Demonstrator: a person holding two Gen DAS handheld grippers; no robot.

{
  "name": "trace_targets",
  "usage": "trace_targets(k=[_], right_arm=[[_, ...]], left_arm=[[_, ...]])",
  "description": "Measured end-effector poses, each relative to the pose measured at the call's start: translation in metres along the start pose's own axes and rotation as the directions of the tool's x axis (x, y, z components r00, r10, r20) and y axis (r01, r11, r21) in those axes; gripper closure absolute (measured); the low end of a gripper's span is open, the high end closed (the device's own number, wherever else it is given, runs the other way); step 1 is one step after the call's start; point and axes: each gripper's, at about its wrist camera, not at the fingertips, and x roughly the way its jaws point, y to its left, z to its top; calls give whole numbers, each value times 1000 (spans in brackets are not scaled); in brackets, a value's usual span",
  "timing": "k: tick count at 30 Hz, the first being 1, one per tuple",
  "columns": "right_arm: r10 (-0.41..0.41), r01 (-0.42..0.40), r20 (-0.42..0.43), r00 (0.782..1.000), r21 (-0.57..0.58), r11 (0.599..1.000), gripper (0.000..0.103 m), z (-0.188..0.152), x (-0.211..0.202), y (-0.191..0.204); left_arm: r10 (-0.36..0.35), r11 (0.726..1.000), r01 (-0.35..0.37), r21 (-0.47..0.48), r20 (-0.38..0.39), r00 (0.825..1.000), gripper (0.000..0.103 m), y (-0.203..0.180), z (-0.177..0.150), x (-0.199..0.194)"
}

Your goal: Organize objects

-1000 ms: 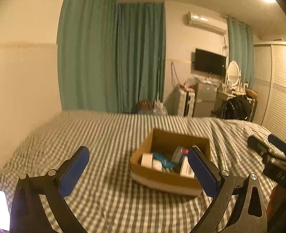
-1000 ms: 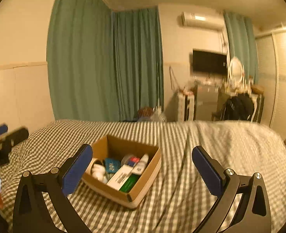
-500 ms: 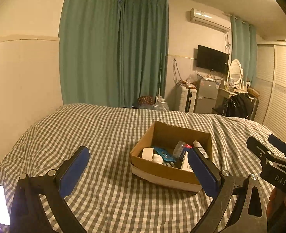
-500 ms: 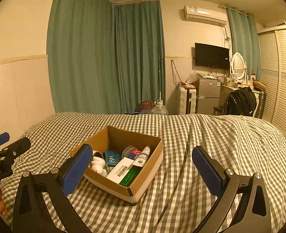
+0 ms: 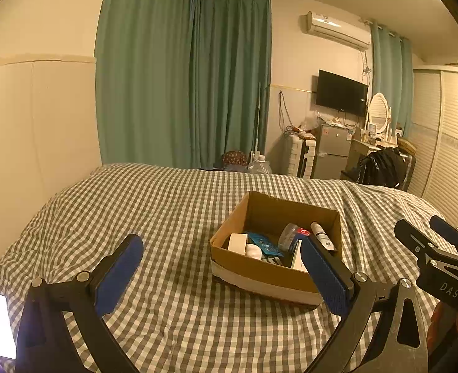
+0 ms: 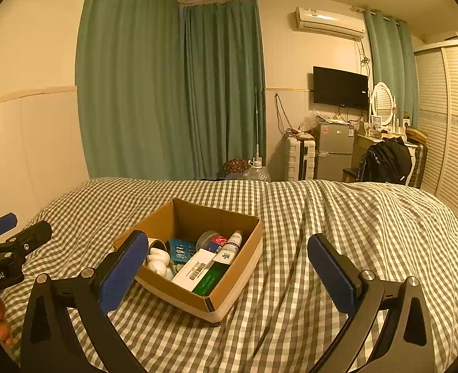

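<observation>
Two grippers hover above a checked bedspread [image 6: 306, 217], fingers spread wide and holding nothing: the left gripper [image 5: 221, 267] just left of an open cardboard box [image 6: 244, 258], the right gripper [image 6: 227, 264] just right of it. Inside the box lie a white carton [image 6: 194, 269], a small bottle [image 6: 230, 247] and a roll of tape [image 5: 238, 242].

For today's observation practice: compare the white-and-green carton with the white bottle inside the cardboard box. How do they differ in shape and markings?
The white-and-green carton is a flat rectangular pack with a barcode; the white bottle is a slim cylinder with dark lettering. The carton is half green, the bottle mostly white. Both lie flat, side by side, in the cardboard box on the checked bed.
</observation>
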Motion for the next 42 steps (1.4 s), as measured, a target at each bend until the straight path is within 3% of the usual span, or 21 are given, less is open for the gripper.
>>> trace_targets(k=[24,42], right_arm=[[9,-9,-20,1000,1,1000,0,-1,1,0],[8,-8,-30,1000,-1,1000,0,-2,3,0]], left_arm=[[-11,1000,11,13,-10,1000,0,-1,2,-2],[24,999,-25,44,16,1000,0,-4,4,-6]])
